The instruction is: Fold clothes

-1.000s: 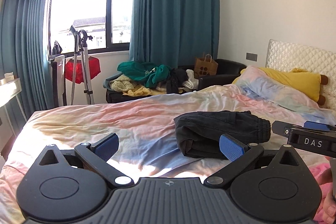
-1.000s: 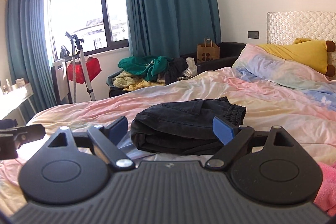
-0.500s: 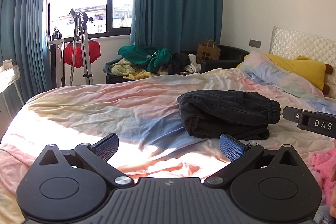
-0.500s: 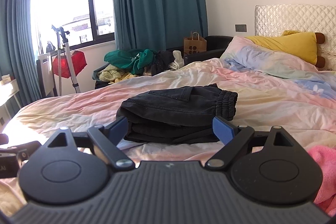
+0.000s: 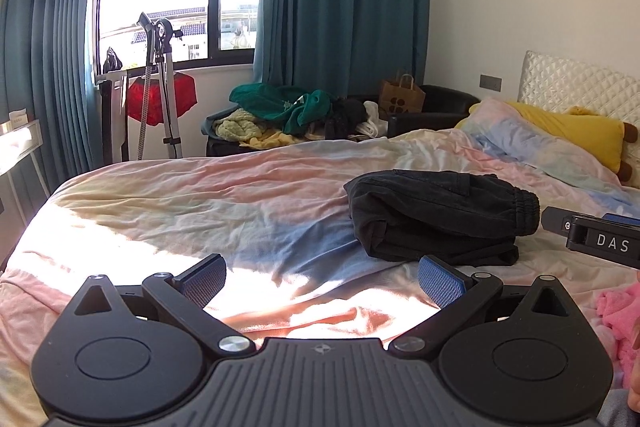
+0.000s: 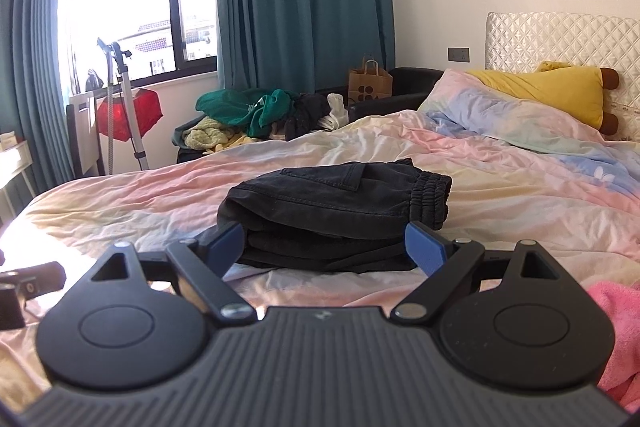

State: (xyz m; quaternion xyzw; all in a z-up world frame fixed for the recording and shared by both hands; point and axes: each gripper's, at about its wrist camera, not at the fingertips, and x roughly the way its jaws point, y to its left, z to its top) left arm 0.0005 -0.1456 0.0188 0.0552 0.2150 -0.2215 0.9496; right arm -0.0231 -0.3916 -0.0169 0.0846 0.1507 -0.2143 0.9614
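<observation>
Both grippers now sit lower and nearer the bedspread (image 5: 208, 203) than a second ago. Left gripper (image 5: 322, 281) and right gripper (image 6: 324, 245): fingers spread wide, holding nothing. Folded black trousers (image 6: 336, 203) lie mid-bed, just ahead of the right gripper.

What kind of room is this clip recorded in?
A bedroom, in a home by the look of it: a made bed with a quilted headboard, a yellow pillow, and clothes heaped on an armchair.
</observation>
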